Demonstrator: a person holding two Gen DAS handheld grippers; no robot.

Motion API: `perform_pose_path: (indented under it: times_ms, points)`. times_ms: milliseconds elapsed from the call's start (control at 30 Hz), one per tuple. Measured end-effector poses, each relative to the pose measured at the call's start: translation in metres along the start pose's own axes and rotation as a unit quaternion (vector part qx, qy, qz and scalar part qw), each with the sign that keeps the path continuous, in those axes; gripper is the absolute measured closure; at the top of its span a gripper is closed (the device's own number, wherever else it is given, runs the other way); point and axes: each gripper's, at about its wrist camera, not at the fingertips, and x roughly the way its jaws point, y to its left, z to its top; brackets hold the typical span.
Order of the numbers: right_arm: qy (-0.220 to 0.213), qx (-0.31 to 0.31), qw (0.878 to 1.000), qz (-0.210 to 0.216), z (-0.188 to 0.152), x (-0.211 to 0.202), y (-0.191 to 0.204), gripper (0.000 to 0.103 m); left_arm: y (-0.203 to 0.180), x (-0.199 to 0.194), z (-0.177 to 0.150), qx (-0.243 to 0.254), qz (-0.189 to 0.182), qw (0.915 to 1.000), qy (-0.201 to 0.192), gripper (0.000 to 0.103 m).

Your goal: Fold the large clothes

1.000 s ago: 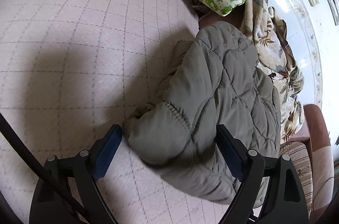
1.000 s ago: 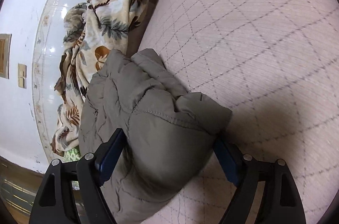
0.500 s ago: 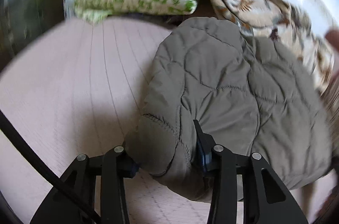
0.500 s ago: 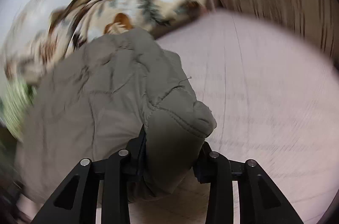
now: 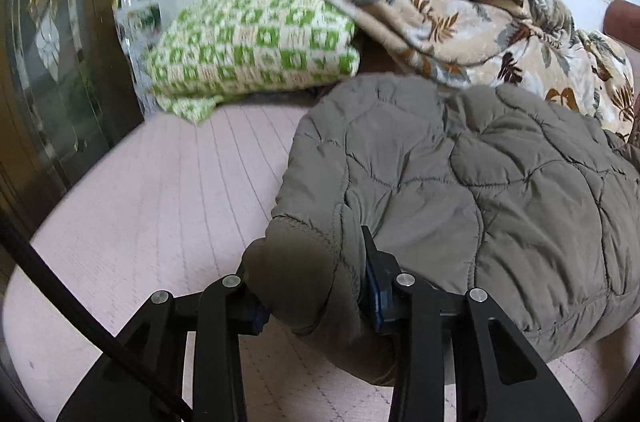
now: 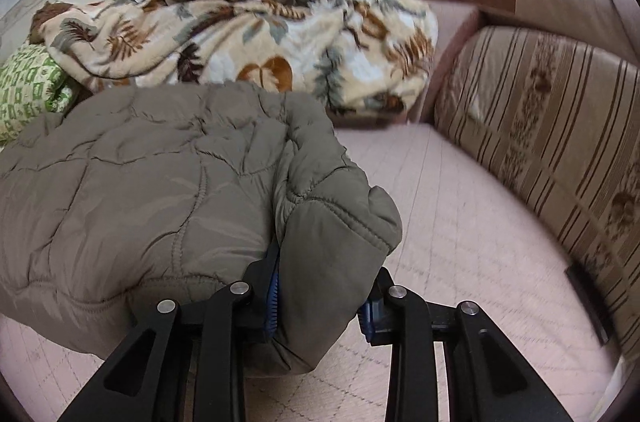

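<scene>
Quilted grey-olive jacket (image 5: pixel 500 182) lying on the pink quilted bed (image 5: pixel 160 222), just in front of a leaf-patterned blanket (image 6: pixel 248 34) and a green checked pillow (image 5: pixel 248 46). Left tool (image 5: pixel 312 298), jaws closing, clamps one corner of the jacket. Right tool (image 6: pixel 320 306), jaws closing, clamps the opposite corner; both corners are raised off the bed. A striped cushion (image 6: pixel 540 126) stands to the right.

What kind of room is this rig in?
Likely a home living or sleeping area: a pink quilted mattress-like surface, a leaf-print fleece blanket, a green-checked pillow and a striped brown sofa cushion.
</scene>
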Motion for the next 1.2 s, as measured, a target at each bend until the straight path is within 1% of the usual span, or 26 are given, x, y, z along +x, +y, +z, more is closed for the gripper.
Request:
perform_pose_path:
  times_ms: [100,267,367,500,600,667,867,933,1033,1100,1167,1200]
  points:
    - [-0.025,-0.012,1.0,-0.005,0.006,-0.016,0.001,0.071,0.002,-0.017,0.006,0.003,0.004,0.9997,-0.024,0.068]
    - [-0.058,-0.016,0.998,0.007,0.014,-0.046,-0.006,0.072,0.006,-0.049,0.014,0.008,0.004,0.9984,-0.056,0.068]
    - [-0.073,-0.027,0.997,0.01,0.015,-0.064,-0.008,0.072,0.009,-0.066,0.015,0.012,0.002,0.9975,-0.069,0.068]
    - [-0.088,-0.032,0.995,0.023,0.014,-0.091,-0.015,0.072,0.017,-0.092,0.011,0.013,-0.006,0.9968,-0.079,0.068]
    - [-0.094,-0.035,0.994,0.031,0.008,-0.111,-0.019,0.072,0.025,-0.11,0.001,0.005,-0.013,0.9973,-0.073,0.068]
    - [-0.094,-0.036,0.994,0.037,-0.001,-0.124,-0.023,0.072,0.03,-0.121,-0.011,0.004,-0.015,0.9974,-0.07,0.068]
    - [-0.088,-0.049,0.994,0.043,-0.037,-0.154,-0.032,0.072,0.038,-0.149,-0.06,0.018,-0.015,0.9985,-0.05,0.067]
    - [-0.076,-0.048,0.995,0.047,-0.05,-0.158,-0.037,0.072,0.039,-0.152,-0.075,0.021,-0.015,0.999,-0.036,0.067]
    - [-0.037,-0.036,0.997,0.054,-0.072,-0.151,-0.044,0.071,0.038,-0.144,-0.097,0.032,-0.011,0.9994,0.002,0.064]
    - [0.006,-0.006,0.997,0.071,-0.085,-0.137,-0.053,0.071,0.038,-0.134,-0.108,0.034,-0.011,0.9988,0.033,0.062]
    - [0.057,0.029,0.994,0.089,-0.098,-0.118,-0.064,0.071,0.041,-0.124,-0.116,0.025,-0.013,0.9977,0.061,0.056]
    - [0.081,0.051,0.991,0.098,-0.104,-0.108,-0.071,0.068,0.043,-0.122,-0.118,0.018,-0.017,0.9974,0.069,0.055]
